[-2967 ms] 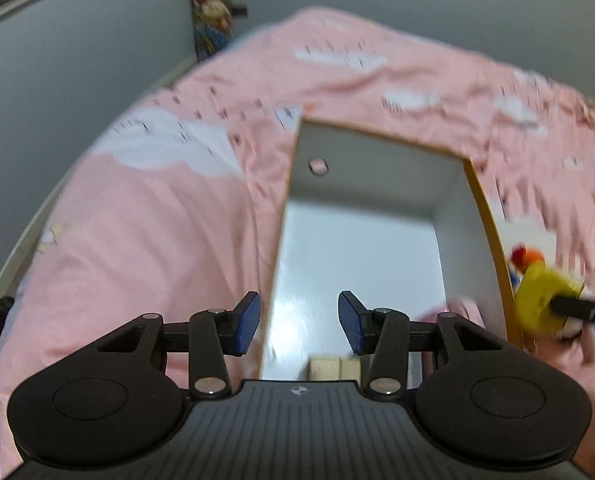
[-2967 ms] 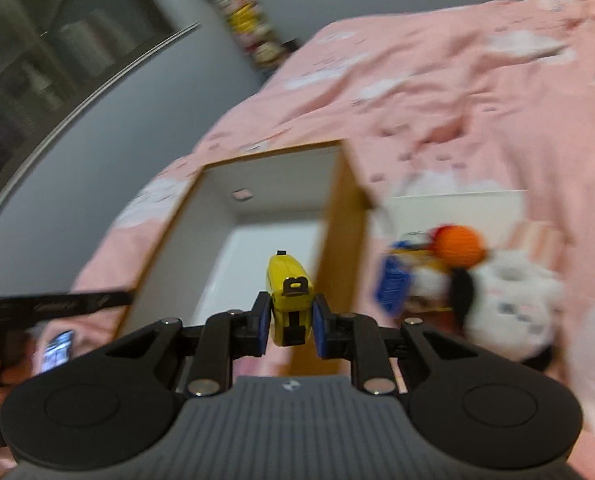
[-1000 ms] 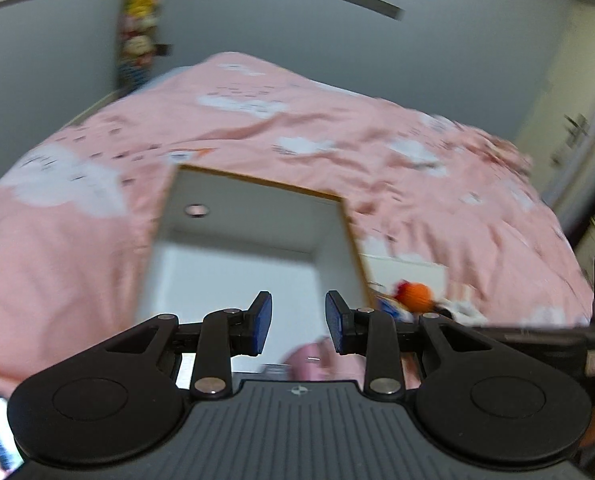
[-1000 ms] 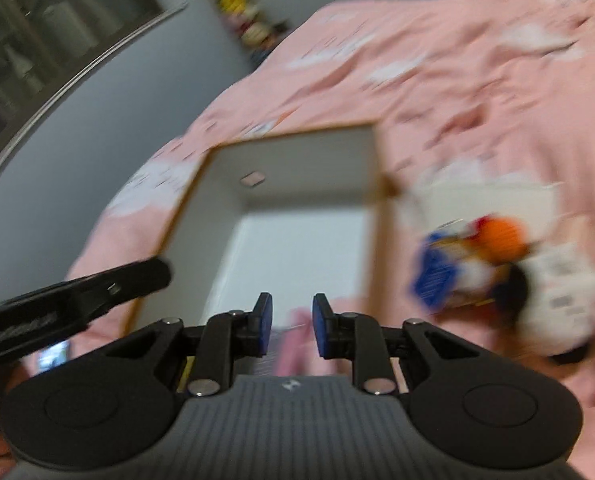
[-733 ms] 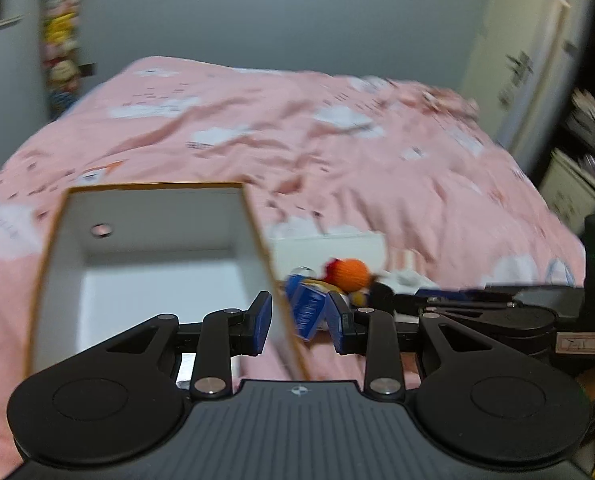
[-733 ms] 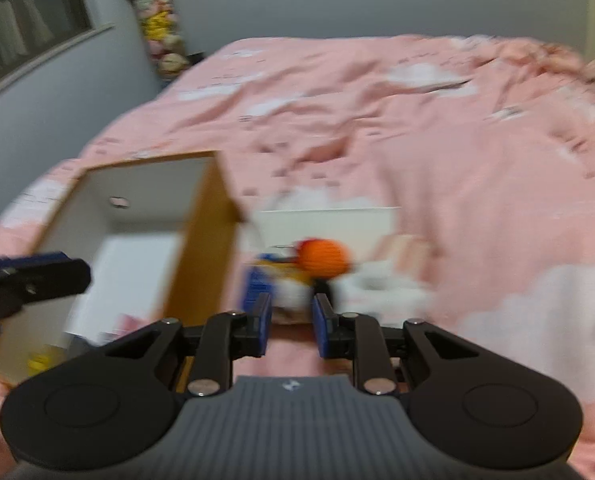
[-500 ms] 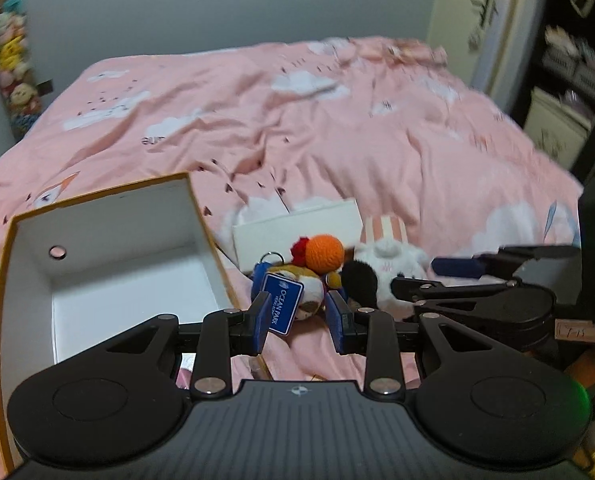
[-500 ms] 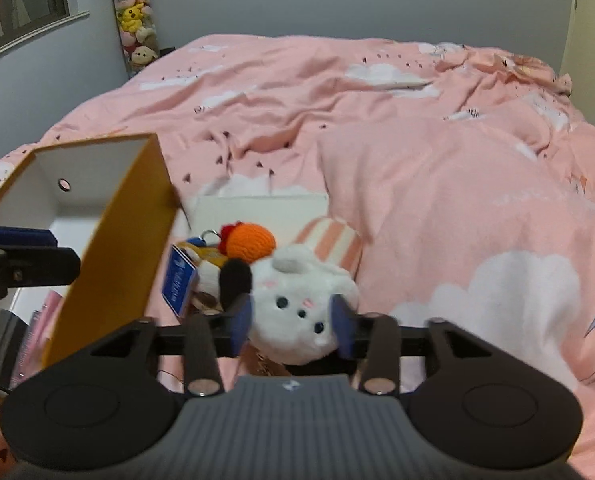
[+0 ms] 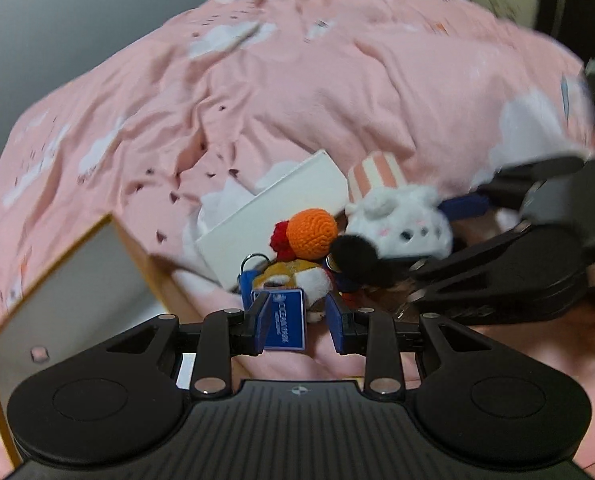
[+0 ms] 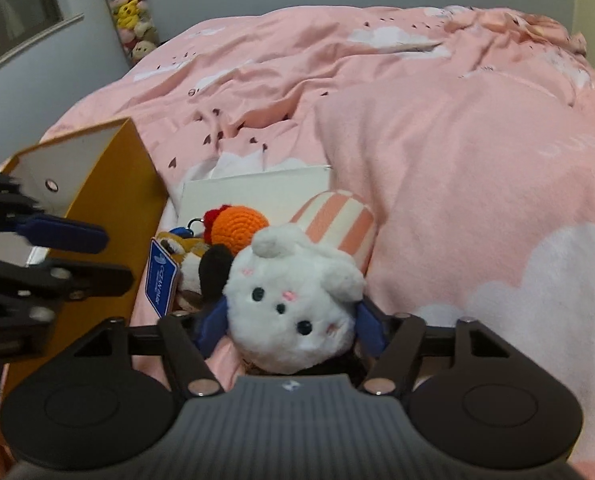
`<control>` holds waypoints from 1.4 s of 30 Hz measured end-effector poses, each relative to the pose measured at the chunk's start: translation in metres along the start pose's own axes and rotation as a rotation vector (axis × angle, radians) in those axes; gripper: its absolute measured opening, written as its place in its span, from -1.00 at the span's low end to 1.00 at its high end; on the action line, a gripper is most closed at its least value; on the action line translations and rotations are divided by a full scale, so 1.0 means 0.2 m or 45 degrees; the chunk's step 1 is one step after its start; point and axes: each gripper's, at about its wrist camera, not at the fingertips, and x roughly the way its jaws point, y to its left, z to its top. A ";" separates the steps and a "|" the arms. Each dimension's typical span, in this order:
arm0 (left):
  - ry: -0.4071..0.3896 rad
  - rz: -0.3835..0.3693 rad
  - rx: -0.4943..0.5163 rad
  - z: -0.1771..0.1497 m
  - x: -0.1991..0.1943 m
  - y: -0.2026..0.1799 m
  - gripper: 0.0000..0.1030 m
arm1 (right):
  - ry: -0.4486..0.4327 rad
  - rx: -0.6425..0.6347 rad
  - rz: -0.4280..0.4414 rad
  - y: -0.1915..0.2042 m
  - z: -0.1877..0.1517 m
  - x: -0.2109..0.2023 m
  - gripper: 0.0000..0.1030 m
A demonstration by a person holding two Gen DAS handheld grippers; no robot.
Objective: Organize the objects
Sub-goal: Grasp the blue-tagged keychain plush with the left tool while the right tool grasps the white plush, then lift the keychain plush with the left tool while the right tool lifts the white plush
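On the pink duvet [image 10: 457, 152], beside the box [image 10: 109, 184]: I had my right gripper [image 10: 289, 328] straddling the white plush [image 10: 293, 300], jaws just opened wide, blue pads either side of its head; whether they pressed yet I couldn't tell, so I call it released. My left gripper [image 9: 297, 322] sat partly open, nothing clamped, over the blue tag [image 9: 285, 320] of the small plush [image 9: 297, 280] just right of the box wall. The orange ball [image 9: 311, 232], white card [image 9: 273, 216] and striped pouch [image 9: 377, 172] lay further out from the box, all crowded together. To do it well, imo: close R slowly on the head's widest part, deep btwn the pads, w/o snagging the black pompom [image 10: 215, 268], then lift straight up before swinging to the box. L should pinch plush body, not just the tag.
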 end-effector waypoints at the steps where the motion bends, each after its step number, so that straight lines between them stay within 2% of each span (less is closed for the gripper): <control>1: 0.014 0.010 0.028 0.01 0.02 -0.01 -0.27 | -0.012 0.017 0.002 -0.01 -0.01 -0.03 0.21; 3: 0.072 0.022 0.010 0.02 0.05 0.00 -0.27 | -0.014 0.019 -0.006 -0.03 -0.03 -0.08 0.17; 5: 0.111 -0.010 -0.096 0.03 0.07 0.03 -0.27 | 0.001 -0.003 -0.002 -0.03 -0.04 -0.13 0.14; 8: 0.161 -0.103 -0.325 0.02 0.09 0.07 -0.27 | 0.018 -0.084 -0.039 -0.02 -0.06 -0.20 -0.12; 9: 0.162 -0.137 -0.406 0.01 0.09 0.07 -0.27 | 0.028 -0.112 -0.069 -0.03 -0.07 -0.21 -0.29; 11: 0.170 -0.156 -0.561 0.01 0.11 0.09 -0.27 | 0.061 -0.107 -0.078 -0.07 -0.08 -0.19 -0.25; 14: 0.142 -0.194 -0.783 0.01 0.14 0.11 -0.20 | 0.120 -0.027 -0.019 -0.13 -0.08 -0.11 -0.18; 18: 0.122 -0.193 -0.962 0.01 0.15 0.12 -0.19 | 0.075 0.034 0.069 -0.16 -0.05 -0.19 -0.19; 22: 0.112 -0.202 -0.996 0.00 0.14 0.11 -0.19 | 0.036 0.134 0.133 -0.21 0.00 -0.22 -0.06; 25: 0.088 -0.172 -0.987 -0.02 0.11 0.10 -0.19 | 0.099 0.187 0.200 -0.23 0.03 -0.12 -0.04; 26: 0.083 -0.161 -0.974 -0.02 0.10 0.09 -0.19 | 0.116 0.204 0.192 -0.23 0.03 -0.09 0.00; 28: 0.076 -0.141 -0.959 -0.03 0.07 0.09 -0.19 | 0.125 0.200 0.179 -0.23 0.02 -0.03 0.23; 31: 0.074 -0.130 -0.976 -0.05 0.06 0.10 -0.19 | 0.151 0.192 0.183 -0.23 0.02 0.03 0.40; 34: 0.060 -0.140 -1.016 -0.06 0.04 0.11 -0.19 | 0.183 0.177 0.188 -0.21 0.02 0.08 0.38; 37: 0.044 -0.155 -1.044 -0.07 0.02 0.10 -0.19 | 0.188 0.129 0.197 -0.18 0.02 0.09 0.21; 42: 0.036 -0.174 -1.102 -0.08 0.00 0.12 -0.15 | 0.078 -0.007 0.154 -0.11 0.01 -0.06 0.08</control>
